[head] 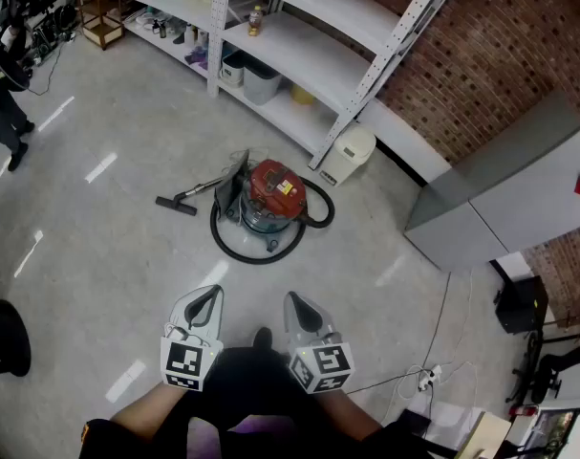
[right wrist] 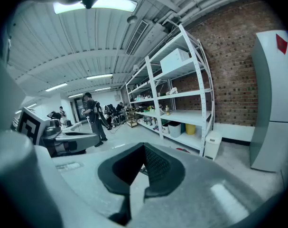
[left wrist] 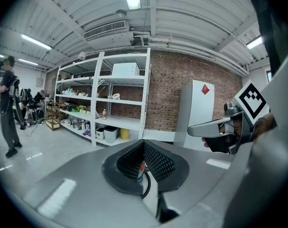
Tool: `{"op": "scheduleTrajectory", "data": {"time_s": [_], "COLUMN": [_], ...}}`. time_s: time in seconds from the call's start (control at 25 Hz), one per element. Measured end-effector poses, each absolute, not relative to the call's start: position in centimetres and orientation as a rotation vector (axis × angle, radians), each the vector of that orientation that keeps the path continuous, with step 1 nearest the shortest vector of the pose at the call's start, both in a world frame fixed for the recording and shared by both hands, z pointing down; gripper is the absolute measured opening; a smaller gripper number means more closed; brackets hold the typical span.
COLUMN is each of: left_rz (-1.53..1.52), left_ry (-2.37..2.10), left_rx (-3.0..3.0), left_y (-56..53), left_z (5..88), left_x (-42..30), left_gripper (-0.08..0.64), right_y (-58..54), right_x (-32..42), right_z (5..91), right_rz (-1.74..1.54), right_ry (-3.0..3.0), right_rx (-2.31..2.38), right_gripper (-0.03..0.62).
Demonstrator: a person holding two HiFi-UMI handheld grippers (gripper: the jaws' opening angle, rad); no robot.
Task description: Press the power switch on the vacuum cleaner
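The vacuum cleaner [head: 270, 196] stands on the floor ahead of me. It has a red lid with a yellow label and a blue-grey drum. Its black hose [head: 256, 254] loops round it and runs to a floor nozzle [head: 177, 204] on the left. I cannot make out the power switch. My left gripper [head: 205, 302] and right gripper [head: 302, 309] are held side by side, low in the head view and well short of the vacuum. Both are shut on nothing. In the left gripper view, a sliver of the vacuum [left wrist: 141, 169] shows through the notch of that gripper [left wrist: 144, 175]. The right gripper [right wrist: 139, 175] points toward the shelves.
A white shelving rack [head: 299, 55] with boxes and bottles runs along the brick wall. A white bin [head: 350, 153] sits beside the vacuum and a grey cabinet [head: 500, 199] at the right. A person [head: 3, 94] stands far left. A black stool [head: 5, 338] and a power strip [head: 428, 379] lie near me.
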State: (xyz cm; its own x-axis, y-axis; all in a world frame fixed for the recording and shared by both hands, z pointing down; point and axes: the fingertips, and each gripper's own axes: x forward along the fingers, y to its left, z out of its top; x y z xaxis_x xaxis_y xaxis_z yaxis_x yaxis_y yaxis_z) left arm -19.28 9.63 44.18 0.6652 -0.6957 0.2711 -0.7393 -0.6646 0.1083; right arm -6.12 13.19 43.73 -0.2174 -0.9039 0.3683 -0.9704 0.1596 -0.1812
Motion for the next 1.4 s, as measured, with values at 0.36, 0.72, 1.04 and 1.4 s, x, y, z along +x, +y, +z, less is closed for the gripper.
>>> {"op": "scheduleTrajectory", "data": {"time_s": [0.36, 0.72, 1.04, 1.4], "left_rz": [0.301, 0.307, 0.300, 0.297], "left_ry": [-1.167, -1.170, -1.209, -1.302], "left_rx": [2.679, 2.670, 2.655, 2.631], "left_y": [9.4, 9.6, 9.6, 9.3], "left_z": [44.1, 44.1, 44.3, 43.6], "left_x": [-19.4, -18.9, -17.2, -14.1], "left_gripper": [0.017, 0.017, 0.017, 0.017], "right_y": [13.0, 13.2, 13.7, 14.5], "right_x": [-6.2, -5.7, -3.5, 0.1], "right_z": [43.7, 43.7, 44.3, 44.6], "right_rz": [0.561, 0.577, 0.587, 0.603], "right_ry": [-2.252, -2.257, -2.273, -2.336], "right_rx": [1.850, 1.850, 1.854, 1.843], "right_gripper": [-0.011, -0.009, -0.009, -0.009]}}
